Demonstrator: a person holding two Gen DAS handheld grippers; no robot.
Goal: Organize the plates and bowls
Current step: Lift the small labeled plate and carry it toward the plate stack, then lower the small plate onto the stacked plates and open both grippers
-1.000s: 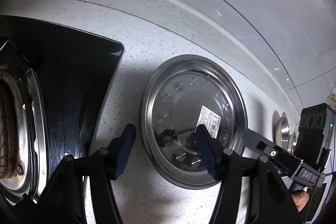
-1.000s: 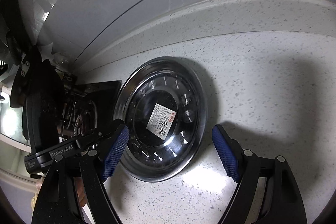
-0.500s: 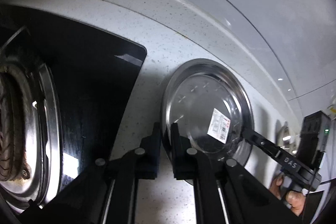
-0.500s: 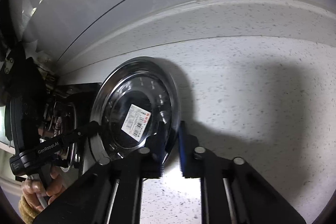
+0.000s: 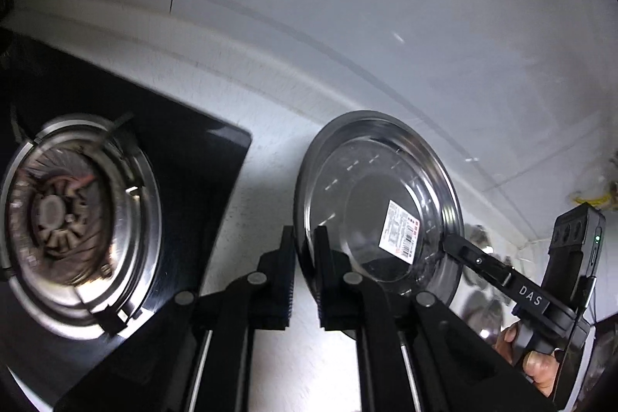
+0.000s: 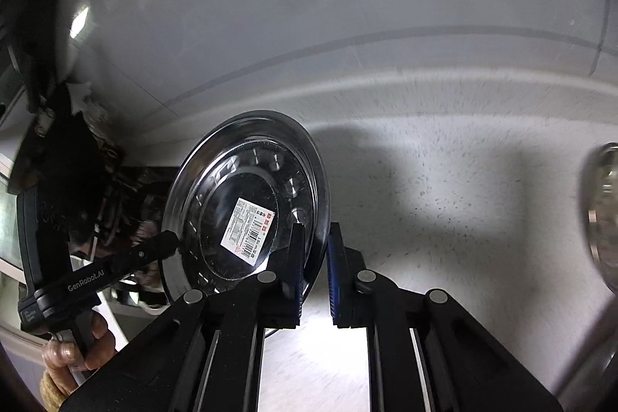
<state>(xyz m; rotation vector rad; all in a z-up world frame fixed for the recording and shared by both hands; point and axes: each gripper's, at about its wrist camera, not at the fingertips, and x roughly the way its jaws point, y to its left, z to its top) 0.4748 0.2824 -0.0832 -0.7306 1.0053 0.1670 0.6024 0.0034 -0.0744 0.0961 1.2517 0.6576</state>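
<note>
A round steel plate (image 5: pixel 359 188) with a white barcode sticker (image 5: pixel 401 236) hangs above the speckled counter, held by both grippers. My left gripper (image 5: pixel 305 242) is shut on its left rim. In the right wrist view the same plate (image 6: pixel 247 176) shows, and my right gripper (image 6: pixel 314 246) is shut on its right rim. Each view also shows the other gripper clamped on the far edge: the right gripper (image 5: pixel 455 246) in the left wrist view, the left gripper (image 6: pixel 170 242) in the right wrist view.
A black gas hob (image 5: pixel 201 157) with a steel burner ring (image 5: pixel 73 219) lies left of the plate. More steel dishes (image 6: pixel 602 215) sit on the white speckled counter (image 6: pixel 444 180) to the right. A grey tiled wall runs behind. A person's hands hold both handles.
Both grippers went from wide open around the plate to shut on its opposite rims, then lifted it off the counter; the hob and counter now look farther away.
</note>
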